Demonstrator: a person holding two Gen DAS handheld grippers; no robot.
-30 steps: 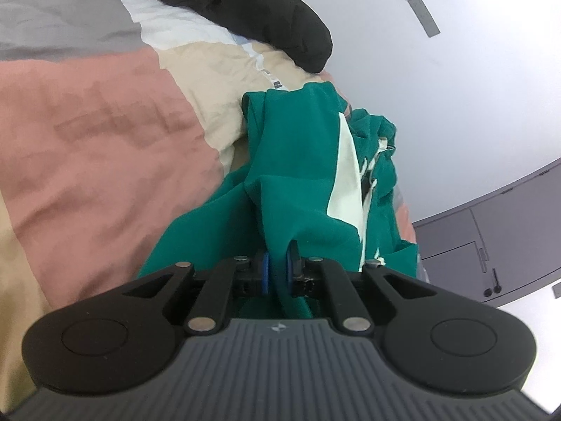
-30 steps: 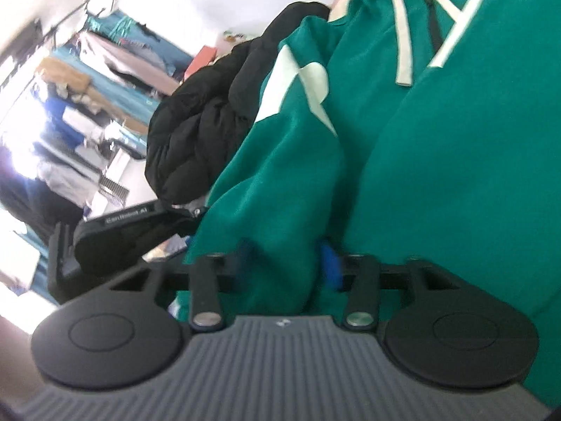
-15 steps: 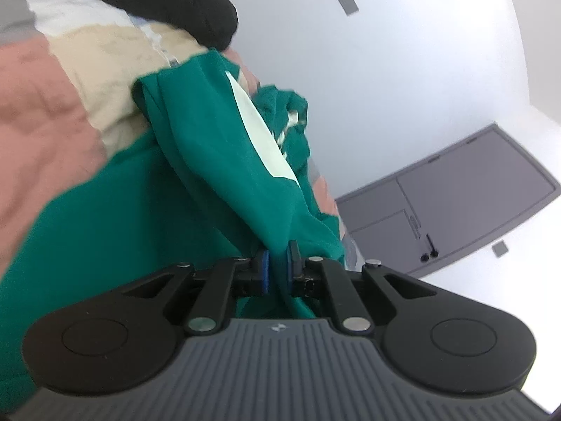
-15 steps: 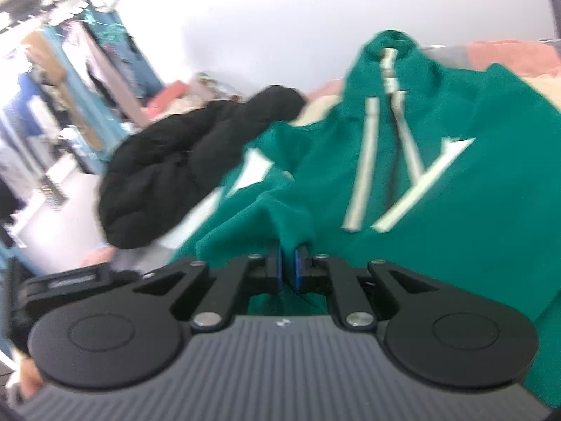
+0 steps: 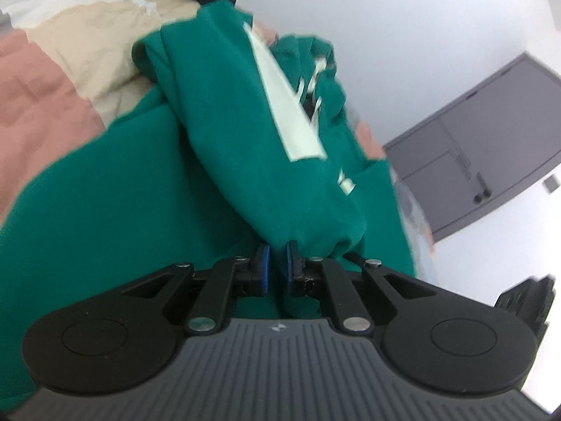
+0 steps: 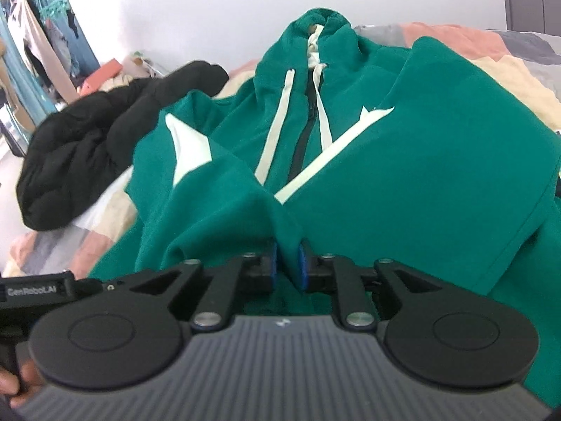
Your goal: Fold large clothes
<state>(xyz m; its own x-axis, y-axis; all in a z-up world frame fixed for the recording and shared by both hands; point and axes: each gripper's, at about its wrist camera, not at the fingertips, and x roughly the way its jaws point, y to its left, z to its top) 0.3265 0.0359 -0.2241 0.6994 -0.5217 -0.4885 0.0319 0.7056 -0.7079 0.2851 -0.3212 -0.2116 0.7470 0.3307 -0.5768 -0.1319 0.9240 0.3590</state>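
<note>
Patchwork bed (image 6: 455,40) under soft, floppy green hoodie (image 6: 420,182). Left gripper (image 5: 277,263) jaws pinch fabric; right gripper (image 6: 287,263) jaws, just opening, w/ fold between. Grab hem/shoulder seams.

Patchwork bedspread (image 5: 52,80), pink, beige and grey panels, lies ahead and left of the left claw. Black padded jacket (image 6: 87,154), bunched, rests on the bedspread (image 6: 505,66) ahead-left of the right claw. Grey cabinet (image 5: 491,154) stands far right of the left claw. Hanging clothes (image 6: 38,45) appear far left, blurred.
</note>
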